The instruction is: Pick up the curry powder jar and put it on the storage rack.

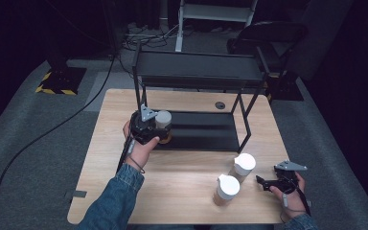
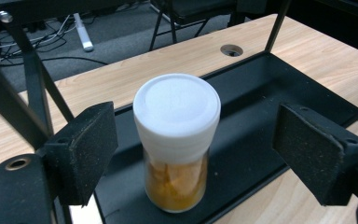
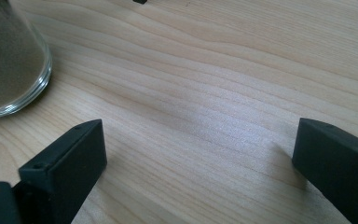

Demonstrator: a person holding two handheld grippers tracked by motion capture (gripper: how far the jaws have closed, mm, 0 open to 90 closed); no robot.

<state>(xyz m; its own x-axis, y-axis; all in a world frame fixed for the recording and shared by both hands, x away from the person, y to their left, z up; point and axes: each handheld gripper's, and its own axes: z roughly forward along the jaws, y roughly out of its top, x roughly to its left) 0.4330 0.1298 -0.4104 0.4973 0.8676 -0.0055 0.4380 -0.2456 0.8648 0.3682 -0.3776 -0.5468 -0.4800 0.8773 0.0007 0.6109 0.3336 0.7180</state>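
- Jar of clear glass with a white lid and amber contents (image 2: pixel 177 144) stands upright on the black lower shelf (image 2: pixel 256 140) of a metal rack on the wooden tabletop (image 1: pixel 182 191).
- Left gripper (image 2: pixel 196 154) jaws stand apart, either side of the jar, not touching.
- Right gripper (image 3: pixel 200 158) jaws are apart over bare tabletop.

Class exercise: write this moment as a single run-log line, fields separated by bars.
left gripper: jaws open, astride jar | jar: upright on rack's bottom shelf | right gripper: jaws open over table | two jars on table

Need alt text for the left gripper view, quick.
A white-lidded jar of orange-brown contents stands on the black shelf of a rack, between the left gripper's open jaws, untouched by either pad. Wooden table beyond.
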